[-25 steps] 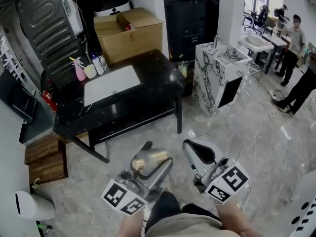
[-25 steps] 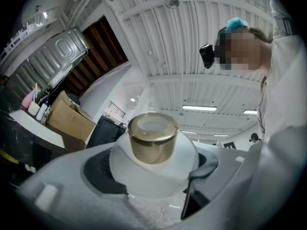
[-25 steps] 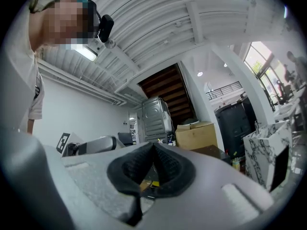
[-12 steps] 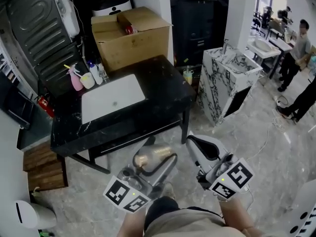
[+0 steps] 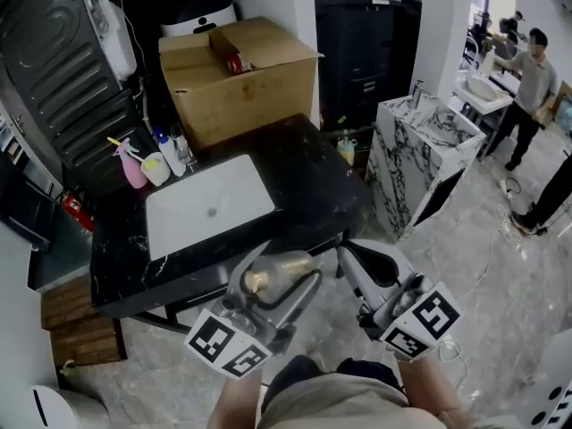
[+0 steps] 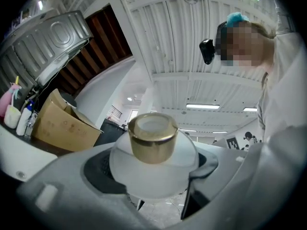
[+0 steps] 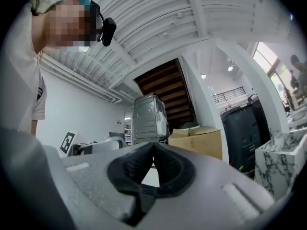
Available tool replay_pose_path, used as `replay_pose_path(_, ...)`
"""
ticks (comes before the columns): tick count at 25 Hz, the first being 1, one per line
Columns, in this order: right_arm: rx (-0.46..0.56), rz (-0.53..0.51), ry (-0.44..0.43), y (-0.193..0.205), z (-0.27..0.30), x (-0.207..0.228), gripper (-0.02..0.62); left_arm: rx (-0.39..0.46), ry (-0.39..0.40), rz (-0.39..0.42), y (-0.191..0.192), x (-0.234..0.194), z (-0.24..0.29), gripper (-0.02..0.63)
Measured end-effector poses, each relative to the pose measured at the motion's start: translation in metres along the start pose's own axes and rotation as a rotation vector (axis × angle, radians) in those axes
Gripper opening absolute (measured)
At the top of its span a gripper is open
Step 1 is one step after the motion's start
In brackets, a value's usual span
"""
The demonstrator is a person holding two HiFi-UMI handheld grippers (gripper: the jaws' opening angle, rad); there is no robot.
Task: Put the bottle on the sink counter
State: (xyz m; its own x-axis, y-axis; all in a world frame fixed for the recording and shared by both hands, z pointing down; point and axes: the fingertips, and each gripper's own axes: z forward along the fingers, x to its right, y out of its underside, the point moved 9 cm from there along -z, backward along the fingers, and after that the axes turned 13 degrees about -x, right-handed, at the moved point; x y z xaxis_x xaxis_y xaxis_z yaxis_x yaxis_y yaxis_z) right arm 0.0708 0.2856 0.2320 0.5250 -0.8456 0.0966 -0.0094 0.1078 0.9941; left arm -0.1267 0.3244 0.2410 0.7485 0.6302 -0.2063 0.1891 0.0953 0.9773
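Grey left hand-held gripper (image 5: 284, 275), right hand-held gripper (image 5: 343, 259); black-white marker cubes (image 5: 228, 351)

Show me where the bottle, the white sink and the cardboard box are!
bottle (image 6: 152, 138), left gripper view, on its gold cap.
white sink (image 5: 197, 217), head view, on the bare bottom of the basin.
cardboard box (image 5: 259, 96), head view, on its front side.

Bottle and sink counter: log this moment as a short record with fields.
bottle: white, gold cap, clamped in left hand-held gripper
right hand-held gripper: shut, empty
sink counter: black, white basin; bottle not yet on it
counter's back left corner: pink spray bottle
behind counter: cardboard box
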Motion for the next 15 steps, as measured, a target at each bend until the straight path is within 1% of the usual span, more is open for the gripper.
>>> replay_pose_path(3, -0.016, 0.001, 0.01, 0.002, 0.014, 0.009, 0.003, -0.012, 0.018, 0.028, -0.006, -0.016, 0.007, 0.347)
replay_pose_path(6, -0.033, 0.01, 0.027, 0.005, 0.022, 0.02, 0.003, -0.014, 0.026, 0.026, -0.009, -0.027, 0.014, 0.347)
replay_pose_path(10, -0.036, 0.026, 0.039, 0.005, 0.034, 0.036, 0.003, -0.024, 0.026, -0.004, -0.004, -0.043, 0.027, 0.347)
replay_pose_path(15, -0.043, 0.03, 0.015, 0.007, 0.06, 0.06, 0.003, -0.03, 0.013, -0.038, 0.002, -0.07, 0.045, 0.347)
